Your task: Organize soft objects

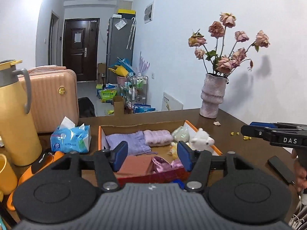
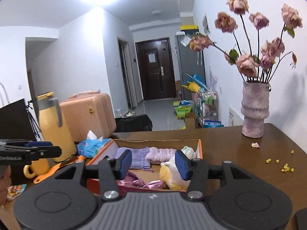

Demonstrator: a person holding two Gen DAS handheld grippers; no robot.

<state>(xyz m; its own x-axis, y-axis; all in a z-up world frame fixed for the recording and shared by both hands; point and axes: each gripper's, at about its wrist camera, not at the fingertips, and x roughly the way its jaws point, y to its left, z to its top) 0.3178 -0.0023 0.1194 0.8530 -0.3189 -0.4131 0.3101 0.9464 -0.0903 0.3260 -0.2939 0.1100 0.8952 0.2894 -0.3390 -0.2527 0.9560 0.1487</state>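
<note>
there, brown table [image 1: 226, 118] before white wall [image 1: 182, 48]

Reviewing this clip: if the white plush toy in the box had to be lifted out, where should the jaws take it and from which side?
Probably across the round head of the white plush toy, coming from above. It sits upright in the right end of the orange box, head topmost, with the box wall close on one side and a yellow plush low against it, so the lower body looks harder to reach.
</note>
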